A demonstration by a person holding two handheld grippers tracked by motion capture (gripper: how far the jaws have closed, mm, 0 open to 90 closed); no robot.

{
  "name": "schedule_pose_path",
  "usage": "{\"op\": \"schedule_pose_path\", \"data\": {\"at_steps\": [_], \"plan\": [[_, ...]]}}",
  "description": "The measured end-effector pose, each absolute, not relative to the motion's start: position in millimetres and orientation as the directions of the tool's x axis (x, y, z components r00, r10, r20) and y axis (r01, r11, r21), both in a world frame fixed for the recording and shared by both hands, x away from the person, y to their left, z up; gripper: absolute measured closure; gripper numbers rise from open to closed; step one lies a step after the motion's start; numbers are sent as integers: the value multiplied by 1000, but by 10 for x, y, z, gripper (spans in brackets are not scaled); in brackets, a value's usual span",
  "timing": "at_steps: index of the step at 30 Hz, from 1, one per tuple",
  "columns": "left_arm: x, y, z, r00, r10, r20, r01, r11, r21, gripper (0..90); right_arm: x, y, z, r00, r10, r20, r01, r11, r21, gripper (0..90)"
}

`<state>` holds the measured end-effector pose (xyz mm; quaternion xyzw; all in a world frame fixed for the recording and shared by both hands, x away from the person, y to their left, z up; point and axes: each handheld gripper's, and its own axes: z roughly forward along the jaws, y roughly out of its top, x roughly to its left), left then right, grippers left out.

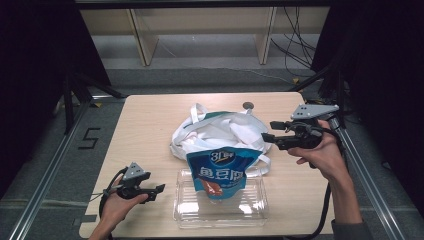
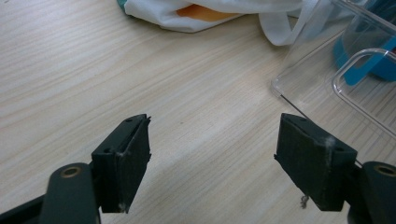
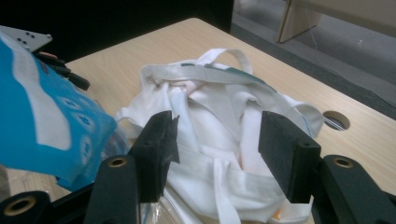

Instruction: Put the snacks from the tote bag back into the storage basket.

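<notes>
A white cloth tote bag [image 1: 220, 132] lies crumpled in the middle of the table, its straps loose on top [image 3: 219, 116]. In front of it a blue snack pouch [image 1: 217, 172] stands in a clear plastic tray [image 1: 220, 210]. My left gripper [image 1: 160, 189] is open, low over the table to the left of the tray, with bare wood between its jaws [image 2: 212, 144]. My right gripper [image 1: 267, 131] is open, raised at the bag's right side and pointed at it [image 3: 215, 144]. Something orange [image 2: 205, 11] shows inside the bag.
The wooden table [image 1: 145, 130] has a round cable hole [image 1: 248, 105] behind the bag. The tray's clear corner [image 2: 299, 79] lies just right of my left gripper. Black stands and cables flank the table, and wooden shelving [image 1: 200, 30] stands on the floor beyond.
</notes>
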<state>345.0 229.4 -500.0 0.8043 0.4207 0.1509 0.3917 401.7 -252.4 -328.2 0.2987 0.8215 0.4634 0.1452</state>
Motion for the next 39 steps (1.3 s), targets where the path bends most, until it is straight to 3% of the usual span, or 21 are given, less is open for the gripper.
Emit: {"op": "schedule_pose_path", "data": {"at_steps": [12, 39], "plan": [[3466, 2302, -4993, 621, 780, -79, 548, -359, 755, 253, 4038, -2646, -3559, -713, 699, 57, 403, 342, 849, 409], [3460, 2293, -4976, 629, 774, -72, 546, -374, 750, 253, 3926, -2762, -3829, -665, 744, 63, 454, 336, 825, 311]]}}
